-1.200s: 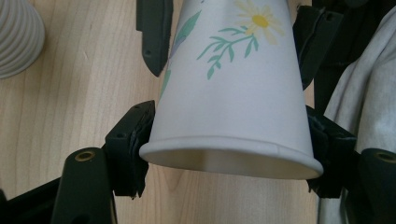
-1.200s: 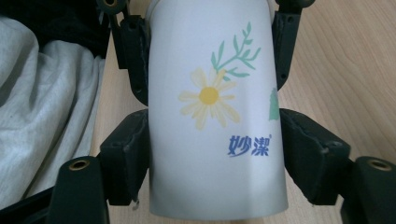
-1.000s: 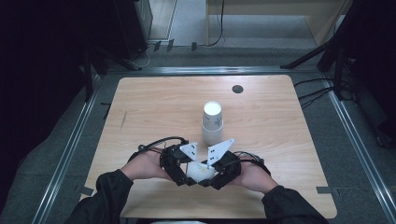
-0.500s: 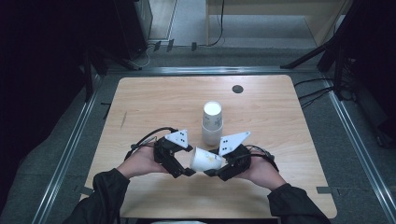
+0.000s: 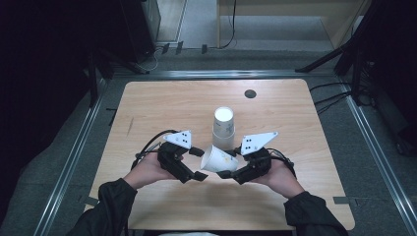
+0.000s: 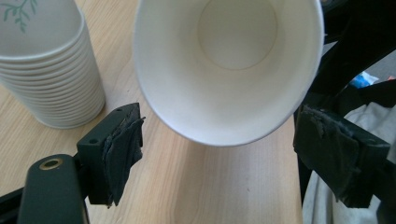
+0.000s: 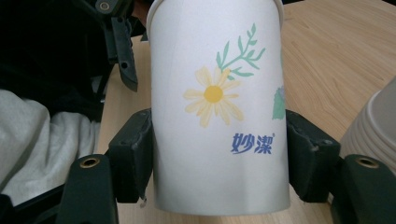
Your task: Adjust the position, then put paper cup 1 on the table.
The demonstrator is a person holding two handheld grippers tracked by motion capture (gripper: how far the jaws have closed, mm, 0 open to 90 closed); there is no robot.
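A single white paper cup with a printed daisy lies sideways in the air, its mouth toward my left gripper. My right gripper is shut on the cup's lower body, one jaw on each side. The left gripper stands open, its pads apart from the cup's rim, which faces it with the empty inside showing. A stack of upturned paper cups stands on the table just behind the two grippers; its rims also show in the left gripper view.
The wooden table has a small dark round hole at its far right. Metal rails and dark equipment surround it. Both forearms in dark sleeves come in over the table's near edge.
The left gripper has let go of the cup and drawn back to the left, its jaws now open. The right gripper keeps the cup and has shifted slightly right.
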